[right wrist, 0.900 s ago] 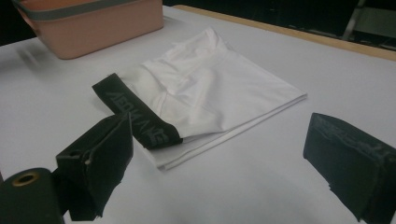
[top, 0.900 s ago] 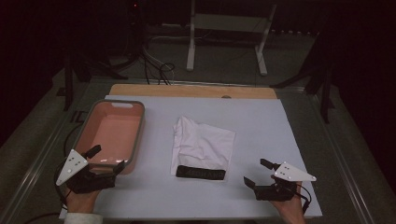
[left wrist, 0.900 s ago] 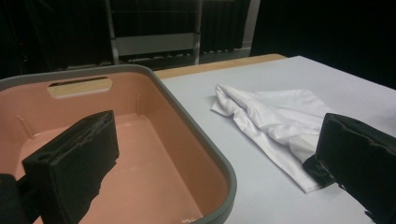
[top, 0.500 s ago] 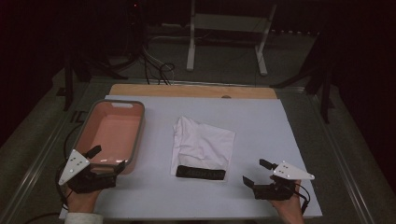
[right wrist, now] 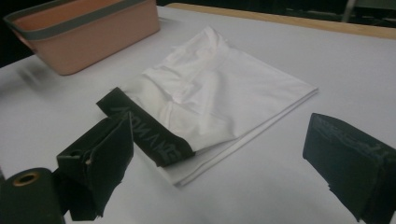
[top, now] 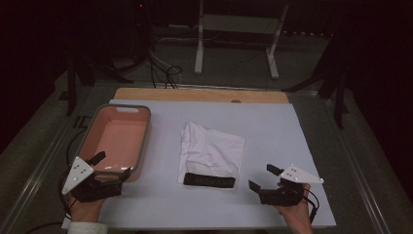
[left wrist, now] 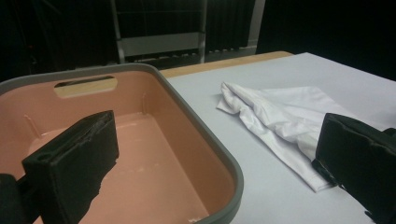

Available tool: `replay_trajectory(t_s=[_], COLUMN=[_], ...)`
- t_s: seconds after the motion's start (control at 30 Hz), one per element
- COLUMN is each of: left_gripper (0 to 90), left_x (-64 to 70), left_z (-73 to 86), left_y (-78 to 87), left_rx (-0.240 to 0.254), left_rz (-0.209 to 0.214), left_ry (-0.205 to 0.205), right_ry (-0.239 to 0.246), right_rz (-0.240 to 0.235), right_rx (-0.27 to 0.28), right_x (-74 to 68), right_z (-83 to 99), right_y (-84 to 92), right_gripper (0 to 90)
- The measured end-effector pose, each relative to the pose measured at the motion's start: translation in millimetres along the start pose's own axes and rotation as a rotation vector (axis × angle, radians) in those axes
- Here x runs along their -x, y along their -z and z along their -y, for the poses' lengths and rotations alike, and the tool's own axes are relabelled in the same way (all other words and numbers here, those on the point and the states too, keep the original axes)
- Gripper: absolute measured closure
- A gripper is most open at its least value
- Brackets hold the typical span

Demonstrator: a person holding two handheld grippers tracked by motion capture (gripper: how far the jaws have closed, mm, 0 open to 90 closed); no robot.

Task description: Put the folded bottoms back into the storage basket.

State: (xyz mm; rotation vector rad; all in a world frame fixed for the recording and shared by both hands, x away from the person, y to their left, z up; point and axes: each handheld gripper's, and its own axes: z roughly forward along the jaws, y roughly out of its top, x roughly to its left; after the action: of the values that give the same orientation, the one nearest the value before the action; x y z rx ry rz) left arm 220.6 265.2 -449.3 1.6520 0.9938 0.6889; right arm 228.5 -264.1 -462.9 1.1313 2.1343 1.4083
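White folded garment (top: pixel 212 154) with a black waistband (top: pixel 209 180) lies mid-table on the white sheet (top: pixel 272 126), unmoved over the last second. What changed: my right gripper (top: pixel 265 179) slid a bit back toward the near edge, away from the waistband; left gripper (top: pixel 111 165) held put at the near rim of the pink bin (top: pixel 142 141). Jaws on both stand apart, nothing between them. I read this as pre-grasp, no contact yet. Bin is empty, so garment into bin looks likely; right needs to re-approach.
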Motion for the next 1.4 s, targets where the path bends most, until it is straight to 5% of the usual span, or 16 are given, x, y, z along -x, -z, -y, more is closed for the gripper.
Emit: replay_trajectory(t_s=[0.63,1.4], left_gripper=[0.3,0.3], left_x=[5.2,6.4], left_z=[1.5,2.5], left_y=[-4.3,-4.9], left_rx=[-0.021,-0.022], left_rz=[0.005,-0.002], left_ry=[-0.017,-0.025], right_ry=[-0.029,-0.047], right_rz=[0.012,0.024], right_rx=[-0.027,-0.125], right_x=[-11.1,-24.3], right_z=[-16.2,-18.7], right_y=[-19.5,-65.6], right_gripper=[8.6,8.8])
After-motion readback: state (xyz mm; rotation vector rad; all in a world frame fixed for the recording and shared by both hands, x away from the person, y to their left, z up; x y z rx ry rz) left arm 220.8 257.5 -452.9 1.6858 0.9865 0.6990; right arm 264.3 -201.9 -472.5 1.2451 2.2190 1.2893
